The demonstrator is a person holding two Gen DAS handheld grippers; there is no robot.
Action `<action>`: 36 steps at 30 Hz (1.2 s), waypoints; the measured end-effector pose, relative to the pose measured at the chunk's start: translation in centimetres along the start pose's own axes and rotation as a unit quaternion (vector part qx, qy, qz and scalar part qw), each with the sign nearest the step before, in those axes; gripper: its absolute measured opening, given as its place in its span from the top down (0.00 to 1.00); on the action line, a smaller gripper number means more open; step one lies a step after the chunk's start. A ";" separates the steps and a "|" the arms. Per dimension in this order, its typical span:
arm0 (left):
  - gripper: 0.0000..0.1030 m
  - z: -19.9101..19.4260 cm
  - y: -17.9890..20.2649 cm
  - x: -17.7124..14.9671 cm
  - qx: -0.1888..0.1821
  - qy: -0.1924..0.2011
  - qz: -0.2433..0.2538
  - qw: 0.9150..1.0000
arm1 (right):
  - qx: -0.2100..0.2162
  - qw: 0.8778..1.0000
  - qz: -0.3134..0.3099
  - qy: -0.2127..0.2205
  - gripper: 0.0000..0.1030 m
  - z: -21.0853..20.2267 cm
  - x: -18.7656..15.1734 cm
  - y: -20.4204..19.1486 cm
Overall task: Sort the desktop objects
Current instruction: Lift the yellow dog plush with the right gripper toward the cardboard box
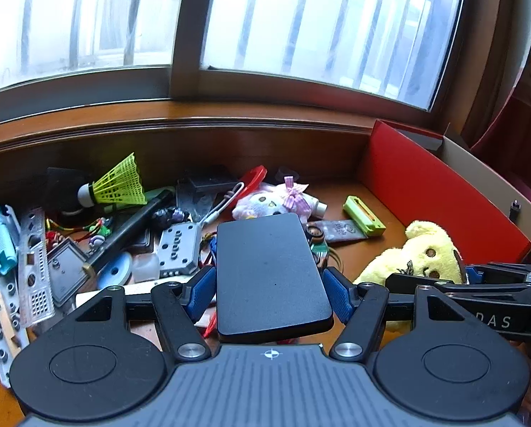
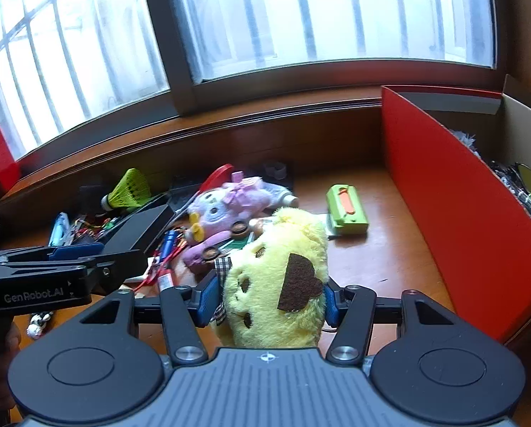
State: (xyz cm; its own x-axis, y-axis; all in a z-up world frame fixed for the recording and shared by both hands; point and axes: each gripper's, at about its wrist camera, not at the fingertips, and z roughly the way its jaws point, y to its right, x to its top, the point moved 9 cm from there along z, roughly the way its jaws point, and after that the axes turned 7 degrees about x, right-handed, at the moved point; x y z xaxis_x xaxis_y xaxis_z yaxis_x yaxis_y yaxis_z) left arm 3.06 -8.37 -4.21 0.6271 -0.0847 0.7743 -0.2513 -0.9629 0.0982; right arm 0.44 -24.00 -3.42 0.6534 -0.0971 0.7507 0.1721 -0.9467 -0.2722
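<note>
On the wooden desk (image 1: 379, 199) the clutter sits toward nine o'clock: a blue-and-white tube (image 1: 0, 238), a perforated metal plate (image 1: 34, 267) and a yellow-green shuttlecock (image 1: 117, 183). At six o'clock in the left wrist view, the left gripper (image 1: 268, 293) clamps a flat black slab (image 1: 269, 277) between its blue pads. The right gripper (image 2: 271, 302) squeezes a yellow plush toy (image 2: 276, 284). Beyond, at twelve, lies a purple plush (image 2: 226, 203); a green case (image 2: 347, 213) lies at one o'clock. At three o'clock stands the red box (image 2: 454, 206), holding small mixed items (image 2: 529, 192) too cramped to identify.
</note>
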 end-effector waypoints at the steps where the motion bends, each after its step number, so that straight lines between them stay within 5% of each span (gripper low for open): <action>1: 0.37 -0.1 0.0 -0.2 0.000 0.000 0.001 1.000 | 0.001 1.000 -0.002 -0.001 0.44 -0.1 -0.2 -0.3; 17: 0.37 -1.5 -0.1 0.0 0.052 0.014 -0.020 0.998 | 0.053 0.997 -0.046 -0.007 0.44 0.2 0.2 -2.8; 36: 0.37 -1.3 5.1 0.2 0.067 0.012 -0.011 0.998 | 0.076 0.996 -0.043 0.009 0.44 -2.7 1.6 2.1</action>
State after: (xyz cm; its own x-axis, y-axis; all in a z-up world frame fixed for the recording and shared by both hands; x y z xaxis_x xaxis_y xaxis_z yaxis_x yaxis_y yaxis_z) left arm 0.95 -12.99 -2.72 0.6134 -0.0585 0.7876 -0.1354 -0.9903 0.0319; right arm -0.12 -27.01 -1.18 0.6178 -0.0237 0.7860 0.3381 -0.8944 -0.2927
